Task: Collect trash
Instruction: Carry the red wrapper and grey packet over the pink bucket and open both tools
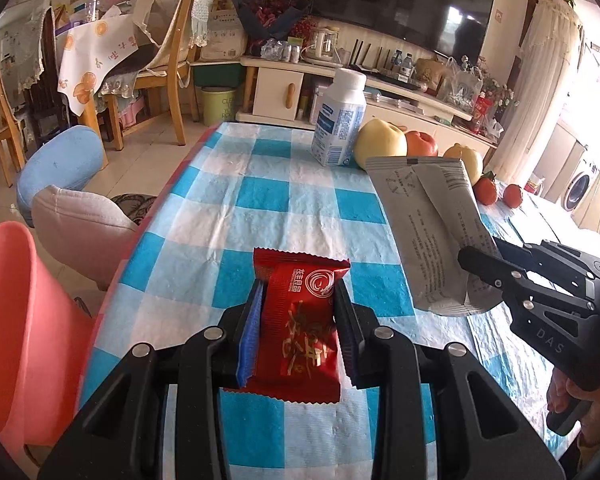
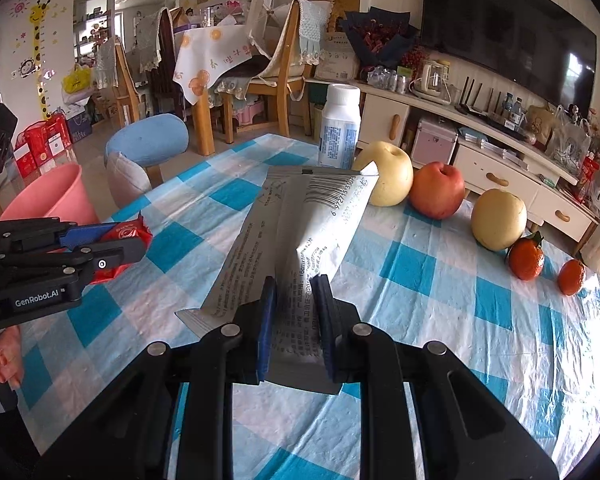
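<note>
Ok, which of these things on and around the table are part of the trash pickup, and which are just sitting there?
Part of the job:
- red snack wrapper, in left gripper
- grey packet, in right gripper
- pink bin

Just lying about:
- white bottle
- pears, apple, tangerines

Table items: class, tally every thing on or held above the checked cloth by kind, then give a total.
Wrappers: 2, red wrapper in left gripper, grey packet in right gripper
Bottles: 1
Pears: 2
Apples: 1
Tangerines: 2
Total: 8
</note>
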A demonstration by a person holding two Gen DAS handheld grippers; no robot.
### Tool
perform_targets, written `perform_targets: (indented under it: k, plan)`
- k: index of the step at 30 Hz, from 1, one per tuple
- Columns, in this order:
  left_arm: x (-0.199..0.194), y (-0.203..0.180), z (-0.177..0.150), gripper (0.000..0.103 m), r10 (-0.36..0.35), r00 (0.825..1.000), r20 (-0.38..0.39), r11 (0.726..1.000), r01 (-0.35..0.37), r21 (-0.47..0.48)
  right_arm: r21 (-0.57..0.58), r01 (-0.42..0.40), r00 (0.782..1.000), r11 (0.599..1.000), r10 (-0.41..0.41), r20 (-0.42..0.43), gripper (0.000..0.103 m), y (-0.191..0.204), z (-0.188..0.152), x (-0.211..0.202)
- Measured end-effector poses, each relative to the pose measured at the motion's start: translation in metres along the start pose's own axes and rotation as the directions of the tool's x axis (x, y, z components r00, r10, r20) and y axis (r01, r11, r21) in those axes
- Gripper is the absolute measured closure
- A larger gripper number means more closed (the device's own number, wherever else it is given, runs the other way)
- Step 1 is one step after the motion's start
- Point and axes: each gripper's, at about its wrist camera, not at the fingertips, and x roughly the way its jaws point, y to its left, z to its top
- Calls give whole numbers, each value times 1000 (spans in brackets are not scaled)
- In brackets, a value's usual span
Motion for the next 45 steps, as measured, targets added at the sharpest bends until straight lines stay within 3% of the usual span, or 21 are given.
perform_targets:
  k: [8, 15, 20, 27, 36, 39, 41, 42, 43, 45]
  plan:
    - [-26, 33, 7, 67, 65, 996, 59, 996, -61, -62, -32, -54, 998, 998, 55, 27, 81, 44, 13, -14]
    - [-52, 82, 9, 67, 173, 980, 102, 973, -154, -172, -68, -131, 990, 989, 134, 45, 81, 95, 28, -19]
    - [-71, 124, 5, 67, 262, 958, 113, 937, -225, -269, -149, -177, 982, 973, 185, 44, 81, 143, 47, -19]
    - [-94, 180, -3, 67, 376, 921, 102, 863, -308, -401, -254, -237, 967, 938, 253, 32, 80, 213, 72, -12]
    - [-110, 236, -19, 67, 420, 904, 79, 779, -314, -543, -354, -281, 956, 892, 291, -27, 79, 289, 91, 16]
    - [-109, 248, -23, 65, 442, 896, 55, 748, -334, -573, -375, -278, 958, 884, 283, -42, 68, 304, 91, 30]
    - [-107, 252, -23, 51, 448, 893, 37, 737, -346, -581, -379, -300, 952, 875, 300, -60, 61, 309, 87, 37]
    - [-105, 253, -22, 34, 459, 888, 26, 728, -359, -584, -377, -292, 955, 879, 292, -59, 53, 310, 85, 39]
    - [-106, 253, -22, 28, 469, 883, 22, 723, -369, -584, -371, -272, 961, 888, 273, -50, 42, 310, 84, 39]
    - [-106, 251, -21, 26, 473, 881, 28, 728, -372, -576, -354, -257, 964, 899, 264, -30, 33, 305, 82, 37]
